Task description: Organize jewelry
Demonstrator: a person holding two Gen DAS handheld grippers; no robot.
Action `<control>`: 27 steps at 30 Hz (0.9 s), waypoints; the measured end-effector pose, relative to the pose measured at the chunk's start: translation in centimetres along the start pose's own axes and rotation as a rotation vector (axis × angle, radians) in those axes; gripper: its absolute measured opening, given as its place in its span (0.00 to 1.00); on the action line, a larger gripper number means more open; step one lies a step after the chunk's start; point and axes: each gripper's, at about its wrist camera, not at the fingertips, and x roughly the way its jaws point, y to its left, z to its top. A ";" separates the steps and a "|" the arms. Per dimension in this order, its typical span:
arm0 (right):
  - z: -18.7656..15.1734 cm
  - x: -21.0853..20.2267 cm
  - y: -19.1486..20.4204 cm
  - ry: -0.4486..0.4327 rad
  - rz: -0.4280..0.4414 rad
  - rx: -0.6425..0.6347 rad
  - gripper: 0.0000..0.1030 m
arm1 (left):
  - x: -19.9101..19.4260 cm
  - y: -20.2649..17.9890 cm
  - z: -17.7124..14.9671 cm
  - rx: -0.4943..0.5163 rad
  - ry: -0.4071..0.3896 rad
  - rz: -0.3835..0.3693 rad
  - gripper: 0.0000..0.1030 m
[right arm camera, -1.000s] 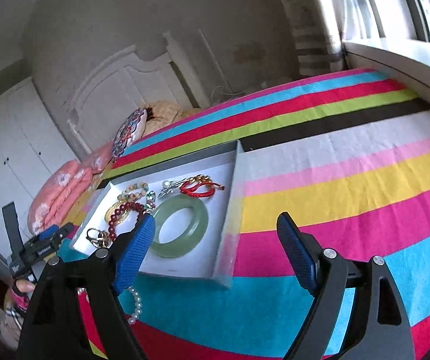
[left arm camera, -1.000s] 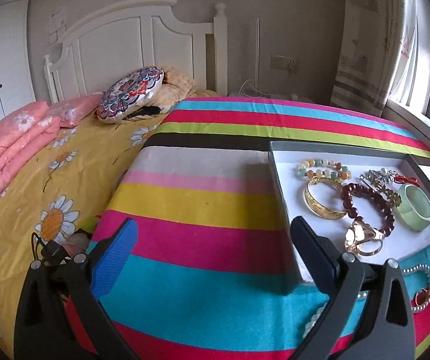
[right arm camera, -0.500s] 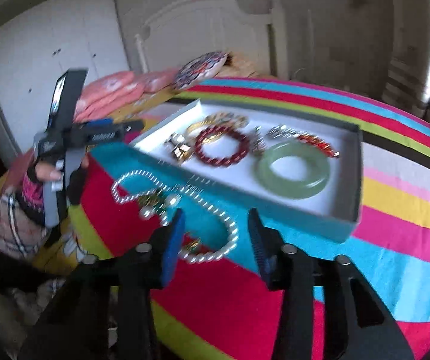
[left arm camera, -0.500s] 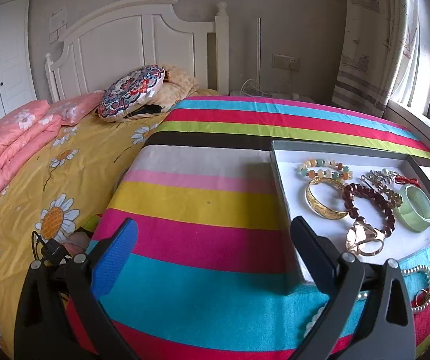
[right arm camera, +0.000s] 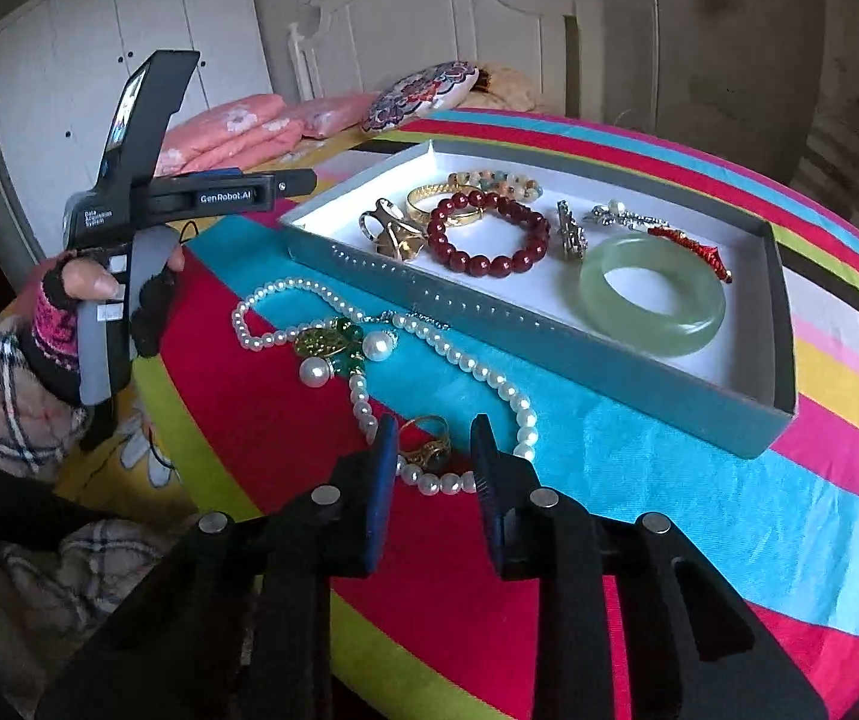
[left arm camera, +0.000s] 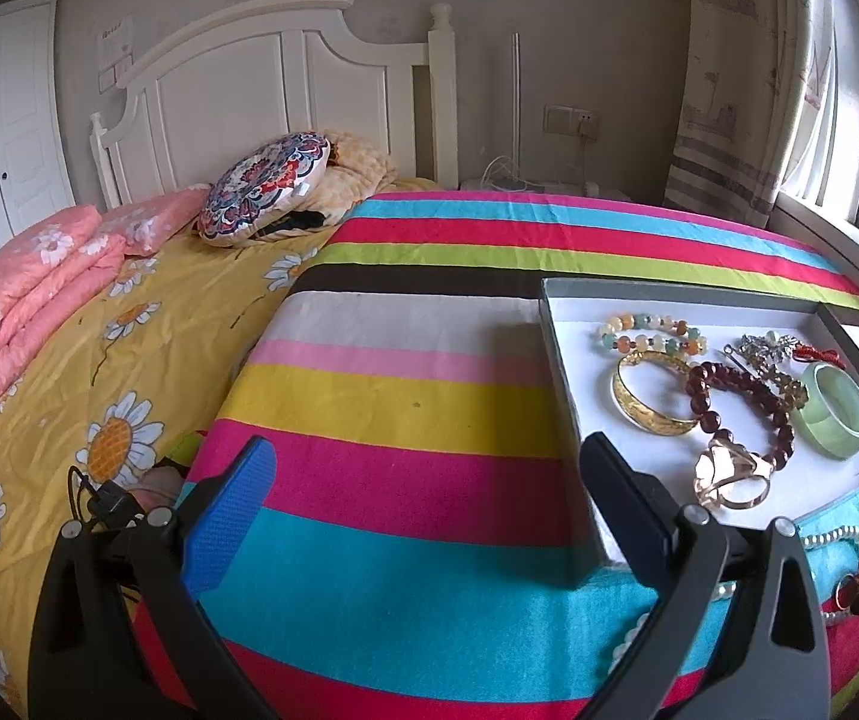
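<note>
Nearest the right camera: right hand-held gripper [right arm camera: 434, 441], jaws narrow and closing, pads either side of a gold ring [right arm camera: 426, 447] with a dark stone; the pads do not yet press on it.
Gold ring's place: on the striped blanket [right arm camera: 639, 480], inside the loop of a pearl necklace [right arm camera: 459, 360], just in front of the tray.
Pearl necklace: white beads in one long open loop, lying flat on the red and turquoise stripes.
Pendant cluster: gold filigree piece with green stones [right arm camera: 333, 345] and two large pearls, resting on the necklace's left part.
Tray [right arm camera: 549, 336]: shallow grey-blue box with a white floor, sitting on the blanket beyond the necklace.
Tray contents: pale green jade bangle [right arm camera: 651, 294] at the right; dark red bead bracelet [right arm camera: 487, 240] in the middle; gold bangle [left arm camera: 648, 399] beside it; chunky gold ring [right arm camera: 390, 234] near the front left corner; pastel bead bracelet [left arm camera: 651, 333] at the back; silver brooch and a red cord charm near the jade bangle.
Left hand-held gripper [left arm camera: 429, 501]: jaws wide apart with nothing between them, above the blanket left of the tray, held by a hand [right arm camera: 99, 294] in a fingerless glove.
Far side: round patterned cushion [left arm camera: 264, 186] against the white headboard.
</note>
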 end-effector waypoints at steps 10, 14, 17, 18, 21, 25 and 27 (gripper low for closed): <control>-0.2 0.1 0.5 -0.031 -0.039 -0.019 0.12 | -0.2 -0.1 0.1 -0.001 -0.001 -0.001 0.98; 0.1 -1.1 0.0 -0.100 -0.058 0.004 0.12 | -0.2 -0.1 0.1 -0.001 -0.001 -0.002 0.98; 0.4 -2.4 -1.1 -0.151 -0.096 0.036 0.12 | -0.1 -0.2 0.2 0.001 0.003 0.002 0.98; 0.5 -2.9 -1.7 -0.169 -0.119 0.049 0.12 | -0.1 -0.1 0.2 0.001 0.004 0.002 0.98; 0.5 -4.1 -3.8 -0.200 -0.181 0.088 0.12 | 0.0 -0.1 0.3 0.000 0.004 0.005 0.98; 0.2 -6.0 -7.2 -0.219 -0.315 0.126 0.12 | 0.3 -0.2 0.4 0.003 0.014 0.006 0.98; 0.1 -6.8 -9.4 -0.226 -0.350 0.189 0.12 | 0.4 0.0 0.3 0.002 0.014 0.004 0.98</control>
